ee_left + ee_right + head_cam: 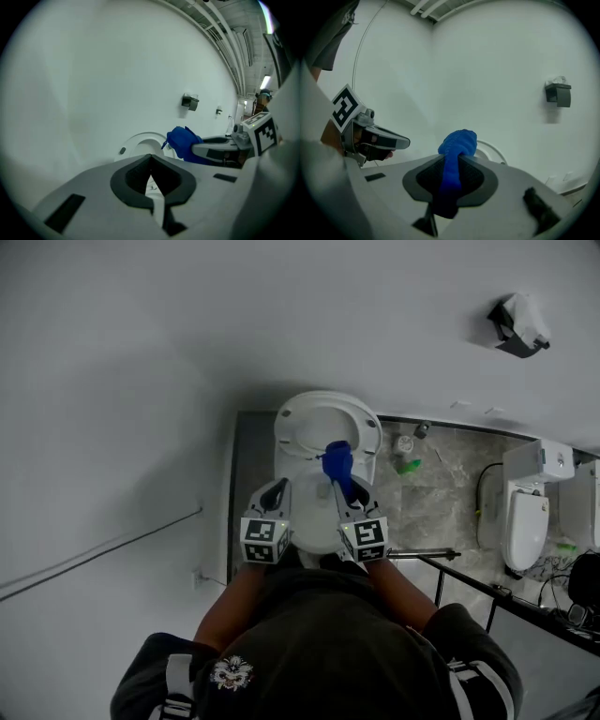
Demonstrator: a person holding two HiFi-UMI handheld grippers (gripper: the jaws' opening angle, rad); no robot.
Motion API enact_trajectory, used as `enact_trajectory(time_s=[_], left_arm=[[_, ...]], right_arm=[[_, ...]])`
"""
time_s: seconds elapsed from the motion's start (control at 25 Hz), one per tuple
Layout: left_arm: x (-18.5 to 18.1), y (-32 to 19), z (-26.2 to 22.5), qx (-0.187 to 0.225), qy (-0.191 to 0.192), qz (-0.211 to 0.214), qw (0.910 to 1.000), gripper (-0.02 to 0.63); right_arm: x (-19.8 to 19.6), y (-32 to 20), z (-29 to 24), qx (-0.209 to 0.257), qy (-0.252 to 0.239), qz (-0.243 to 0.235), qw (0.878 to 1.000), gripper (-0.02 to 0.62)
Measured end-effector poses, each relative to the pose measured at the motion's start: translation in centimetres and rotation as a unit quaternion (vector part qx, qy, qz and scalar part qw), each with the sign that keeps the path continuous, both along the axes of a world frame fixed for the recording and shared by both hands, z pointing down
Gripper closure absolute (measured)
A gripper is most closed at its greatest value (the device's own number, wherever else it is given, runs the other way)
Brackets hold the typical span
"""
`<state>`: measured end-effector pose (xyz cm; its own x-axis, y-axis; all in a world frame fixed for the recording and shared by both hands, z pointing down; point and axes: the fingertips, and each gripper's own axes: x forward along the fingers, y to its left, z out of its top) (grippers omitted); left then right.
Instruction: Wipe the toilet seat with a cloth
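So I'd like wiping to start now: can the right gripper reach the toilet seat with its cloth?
Probably yes: the right gripper, shut on the blue cloth, hangs above the toilet seat; the lid is up and nothing lies between.

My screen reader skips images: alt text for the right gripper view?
The right gripper is shut on a bunched blue cloth, with a white toilet and white wall behind. The left gripper shows at the left, a dark wall fixture at upper right.
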<state>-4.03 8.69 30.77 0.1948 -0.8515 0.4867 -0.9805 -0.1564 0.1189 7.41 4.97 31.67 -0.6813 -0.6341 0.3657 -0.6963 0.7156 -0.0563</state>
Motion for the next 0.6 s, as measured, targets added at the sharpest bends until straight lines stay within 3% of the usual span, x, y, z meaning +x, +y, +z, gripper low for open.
enact_trajectory(time_s=[0.32, 0.6], left_arm=[[-2.8, -5.0, 2.2, -0.011, 0.017, 0.041, 0.9990, 0.598], [-4.4, -5.9, 3.2, -0.025, 0.044, 0.053, 0.9973, 0.598]], right_arm=[[-3.1, -5.0, 1.9, -0.007, 0.029, 0.037, 0.999, 0.523], [-5.6, -9.7, 4.1, -0.013, 0.064, 0.046, 0.997, 0.523]])
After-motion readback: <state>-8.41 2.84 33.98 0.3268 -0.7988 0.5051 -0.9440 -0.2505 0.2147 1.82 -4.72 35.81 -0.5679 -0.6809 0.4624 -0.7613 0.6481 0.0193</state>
